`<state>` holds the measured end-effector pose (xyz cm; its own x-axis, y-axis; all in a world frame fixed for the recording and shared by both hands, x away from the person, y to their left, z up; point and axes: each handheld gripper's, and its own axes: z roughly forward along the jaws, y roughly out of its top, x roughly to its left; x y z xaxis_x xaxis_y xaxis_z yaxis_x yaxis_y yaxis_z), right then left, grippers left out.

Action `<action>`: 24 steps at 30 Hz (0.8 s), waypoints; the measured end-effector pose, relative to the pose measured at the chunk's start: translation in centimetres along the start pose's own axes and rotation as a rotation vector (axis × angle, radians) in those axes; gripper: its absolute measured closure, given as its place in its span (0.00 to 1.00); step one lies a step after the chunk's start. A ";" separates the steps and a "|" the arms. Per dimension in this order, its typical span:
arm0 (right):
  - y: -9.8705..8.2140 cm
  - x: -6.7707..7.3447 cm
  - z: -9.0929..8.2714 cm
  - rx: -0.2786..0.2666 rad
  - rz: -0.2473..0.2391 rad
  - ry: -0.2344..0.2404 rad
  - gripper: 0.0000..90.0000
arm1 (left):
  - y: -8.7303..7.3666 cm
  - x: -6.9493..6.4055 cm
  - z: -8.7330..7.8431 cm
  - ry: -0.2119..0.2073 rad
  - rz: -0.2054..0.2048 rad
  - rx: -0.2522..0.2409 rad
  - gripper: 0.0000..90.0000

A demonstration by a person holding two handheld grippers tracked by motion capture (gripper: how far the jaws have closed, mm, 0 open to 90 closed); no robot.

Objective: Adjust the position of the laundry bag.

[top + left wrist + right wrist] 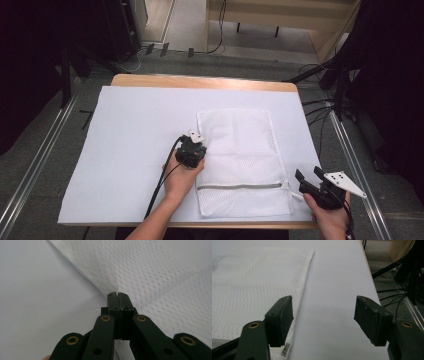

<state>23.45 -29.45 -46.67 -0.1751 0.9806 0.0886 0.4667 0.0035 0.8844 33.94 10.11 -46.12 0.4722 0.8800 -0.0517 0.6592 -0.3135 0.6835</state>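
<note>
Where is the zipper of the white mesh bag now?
In the high view, the zipper crosses the mesh bag near its front edge, ending beside the right hand-held gripper.

I see a white mesh laundry bag lying flat on the white sheet, right of centre, zipper closed across its near end.

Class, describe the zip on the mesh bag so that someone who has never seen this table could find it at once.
Start at the white sheet covering the table, then find the white mesh laundry bag lying flat on its right half. The zip is the thin grey line crossing the bag near its front end. Unlike the plain mesh around it, it ends in a small pull at the right edge.
</note>
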 end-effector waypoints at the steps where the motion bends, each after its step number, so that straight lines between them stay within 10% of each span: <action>1: 0.0 0.0 0.0 0.000 0.000 0.000 0.36 | 0.0 0.0 0.0 0.000 0.000 0.000 1.00; 24: 0.1 2.0 -0.5 -0.003 -0.025 0.060 0.38 | -1.9 10.0 -3.1 0.071 -0.139 0.009 1.00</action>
<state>22.74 -27.55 -46.17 -0.2382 0.9667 0.0932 0.4590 0.0275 0.8880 35.61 20.59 -45.67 0.3335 0.9381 -0.0931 0.7205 -0.1899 0.6670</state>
